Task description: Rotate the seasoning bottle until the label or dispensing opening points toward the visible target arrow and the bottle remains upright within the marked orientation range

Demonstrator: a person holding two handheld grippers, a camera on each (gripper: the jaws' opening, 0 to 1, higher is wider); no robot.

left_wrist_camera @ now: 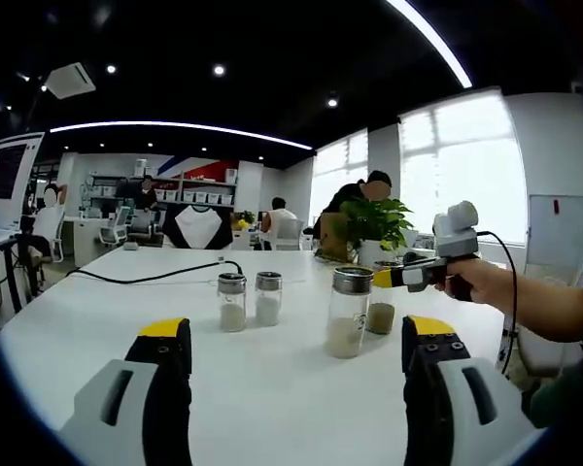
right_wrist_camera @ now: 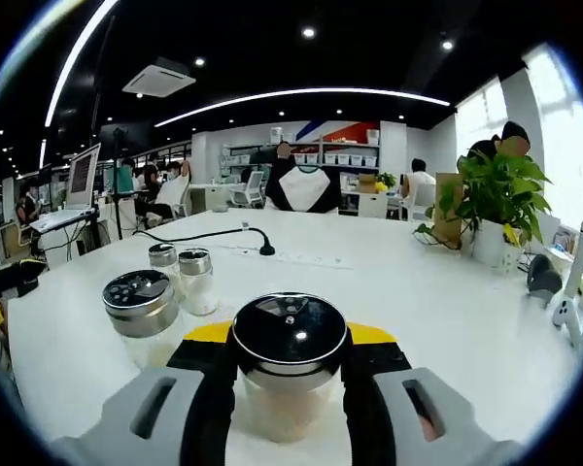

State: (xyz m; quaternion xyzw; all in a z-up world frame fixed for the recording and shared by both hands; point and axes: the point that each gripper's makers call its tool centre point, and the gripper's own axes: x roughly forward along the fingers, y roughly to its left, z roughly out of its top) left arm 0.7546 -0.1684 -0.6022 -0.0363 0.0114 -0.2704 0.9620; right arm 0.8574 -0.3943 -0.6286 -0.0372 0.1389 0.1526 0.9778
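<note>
A glass seasoning bottle [right_wrist_camera: 290,374] with a round dark metal lid stands upright on the white table [right_wrist_camera: 447,320], and my right gripper [right_wrist_camera: 290,340] is shut on it, its yellow-tipped jaws pressed to both sides. In the left gripper view that bottle [left_wrist_camera: 381,313] is half hidden behind a taller steel-lidded jar [left_wrist_camera: 349,313], and the right gripper [left_wrist_camera: 394,278] reaches it from the right in a person's hand. My left gripper [left_wrist_camera: 296,361] hovers open over the table's near side, short of the jars, with nothing between its jaws.
Two small shakers [left_wrist_camera: 250,300] stand left of the jars; they [right_wrist_camera: 180,274] sit beyond the steel-lidded jar [right_wrist_camera: 141,313] in the right gripper view. A black cable [left_wrist_camera: 146,277] crosses the table. A potted plant [right_wrist_camera: 491,209] stands far right. People sit behind.
</note>
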